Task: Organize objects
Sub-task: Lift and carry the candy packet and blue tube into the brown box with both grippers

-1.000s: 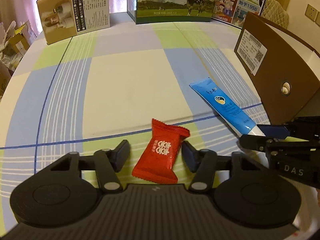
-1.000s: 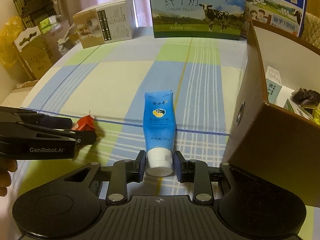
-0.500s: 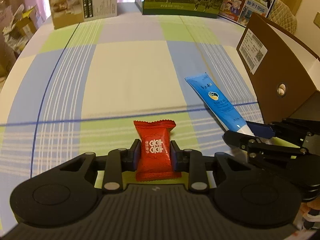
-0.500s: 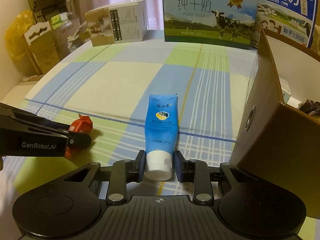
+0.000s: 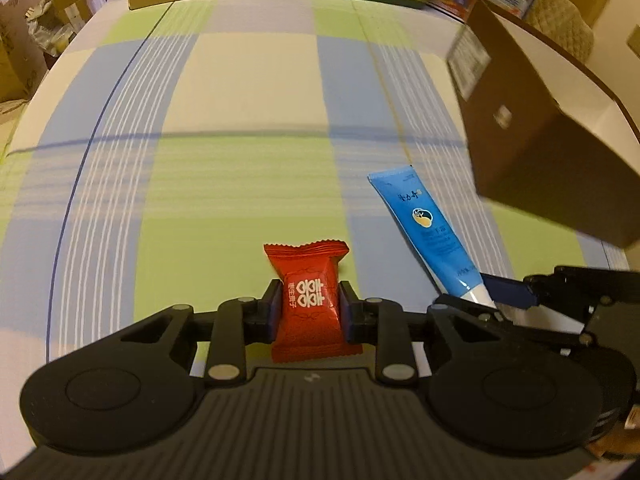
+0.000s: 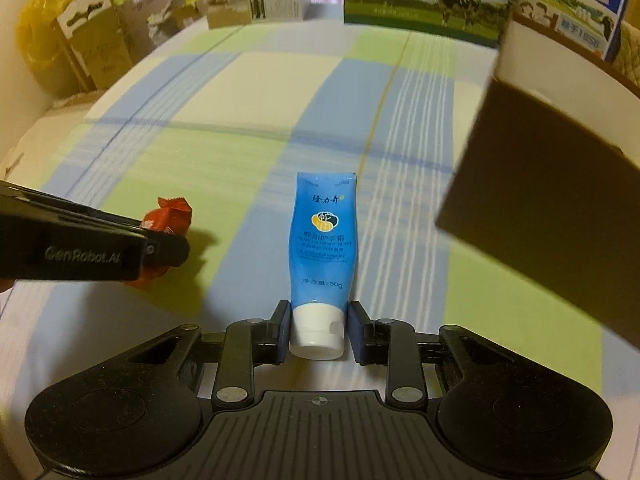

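Since a second ago both my claws have closed and come up off the bench: the left one, then spread wide around the red candy packet [image 5: 310, 300], now pinches it between both pads, and the checked cloth [image 5: 240, 184] sits lower in both views.

My left claw [image 5: 308, 312] grips the packet across its middle, at the lower centre of the left wrist view, crimped end pointing away from me. In the right wrist view that claw [image 6: 160, 240] comes in from the left edge with the packet's red end [image 6: 170, 216] poking past its tip.

My right claw [image 6: 318, 330] is clamped on the white cap of the blue cream tube [image 6: 324, 236], which stretches away from me at the centre of that frame. In the left wrist view the tube [image 5: 424, 232] slants up from the lower right, where the right claw [image 5: 486, 298] holds it.

At the right of both frames is the brown cardboard box [image 5: 532, 136], blurred, near the tube's far end. Milk cartons [image 6: 424, 0] line the top edge.
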The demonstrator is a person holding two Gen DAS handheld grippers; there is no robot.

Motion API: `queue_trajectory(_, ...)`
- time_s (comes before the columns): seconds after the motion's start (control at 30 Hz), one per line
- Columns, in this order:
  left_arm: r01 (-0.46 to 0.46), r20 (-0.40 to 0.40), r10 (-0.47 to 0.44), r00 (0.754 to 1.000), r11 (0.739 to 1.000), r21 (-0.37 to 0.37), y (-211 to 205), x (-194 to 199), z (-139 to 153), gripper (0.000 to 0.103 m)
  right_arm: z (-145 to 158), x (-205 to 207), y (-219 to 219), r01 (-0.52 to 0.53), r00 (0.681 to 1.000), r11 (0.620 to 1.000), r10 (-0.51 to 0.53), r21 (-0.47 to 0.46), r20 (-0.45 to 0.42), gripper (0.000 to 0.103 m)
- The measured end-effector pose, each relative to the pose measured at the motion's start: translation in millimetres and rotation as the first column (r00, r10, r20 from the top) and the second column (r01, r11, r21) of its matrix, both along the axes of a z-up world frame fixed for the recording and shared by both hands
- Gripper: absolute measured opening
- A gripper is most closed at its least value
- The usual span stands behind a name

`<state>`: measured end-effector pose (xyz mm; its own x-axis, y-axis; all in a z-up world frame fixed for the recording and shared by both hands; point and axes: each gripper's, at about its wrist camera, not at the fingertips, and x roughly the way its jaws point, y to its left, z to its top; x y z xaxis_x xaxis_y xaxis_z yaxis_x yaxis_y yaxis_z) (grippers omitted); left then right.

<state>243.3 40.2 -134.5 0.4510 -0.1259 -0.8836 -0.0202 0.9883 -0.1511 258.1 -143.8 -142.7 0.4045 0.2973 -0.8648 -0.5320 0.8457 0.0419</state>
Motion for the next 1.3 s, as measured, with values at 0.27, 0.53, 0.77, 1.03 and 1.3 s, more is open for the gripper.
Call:
queue_trajectory(0.27, 0.010, -0.023, -0.010, 1.000, 1.000, 0.013, -39, -62, 1, 0.024, 4, -65, -34, 0.001, 1.000, 1.000, -0.001, 0.010, -0.029, 0.027)
queue_trajectory(0.53, 0.026, -0.031, -0.024, 0.999, 0.997, 0.074, -55, -75, -4, 0.024, 6, -88, -50, 0.017, 1.000, 0.998, -0.018, 0.058, 0.001, 0.033)
queue_trajectory(0.77, 0.041, -0.012, -0.039, 0.999, 0.992, 0.122, -61, -71, -5, 0.024, 3, -81, -47, 0.027, 1.000, 0.994, -0.027, 0.107, 0.000, 0.041)
queue_trajectory(1.03, 0.051, -0.001, -0.051, 0.999, 0.989, 0.138, -63, -67, -7, 0.024, 1, -68, -46, 0.043, 0.998, 0.993, -0.047, 0.114, 0.035, 0.043)
queue_trajectory(1.3, 0.059, 0.006, -0.061, 0.998, 0.986, 0.153, -65, -65, -9, 0.025, -2, -77, -35, -0.026, 0.995, 0.998, 0.021, 0.049, 0.096, 0.035)
